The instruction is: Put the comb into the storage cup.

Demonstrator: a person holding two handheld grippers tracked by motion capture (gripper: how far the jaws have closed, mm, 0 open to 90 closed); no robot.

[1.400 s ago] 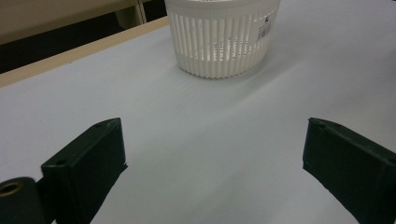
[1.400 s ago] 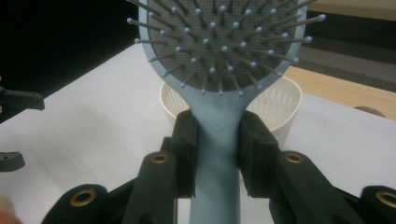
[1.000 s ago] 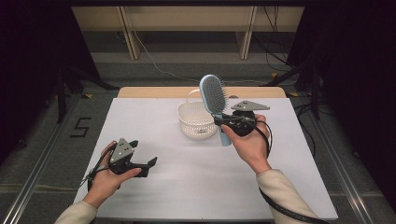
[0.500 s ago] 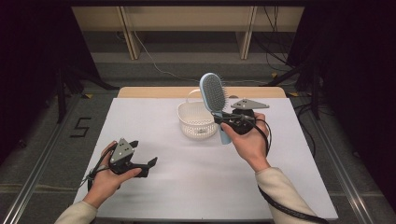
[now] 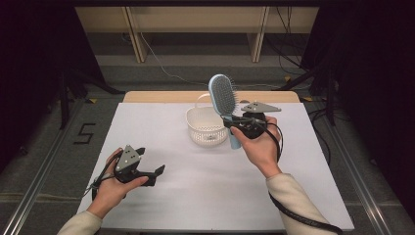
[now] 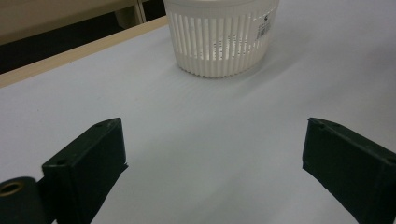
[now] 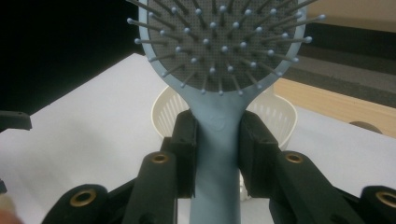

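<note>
A light blue hairbrush (image 5: 222,95) stands almost upright, head up, with my right gripper (image 5: 231,122) shut on its handle. From the right gripper view its jaws clamp the handle (image 7: 217,140) just below the bristled head (image 7: 224,42). A white slatted basket (image 5: 204,125) sits on the white table just left of the brush, and it stands beyond my left gripper (image 6: 212,158) as the white slatted basket (image 6: 222,35). My left gripper (image 5: 157,172) rests low at the table's front left, open, with nothing between its jaws.
The white table top (image 5: 195,186) has a wooden strip (image 5: 161,96) along its far edge. Past that edge the floor drops away, with table legs and cables. A grey three-cornered plate (image 5: 262,106) tops the right gripper.
The right gripper with the brush has barely shifted; the brush stays upright beside the basket. The left gripper has not moved.
</note>
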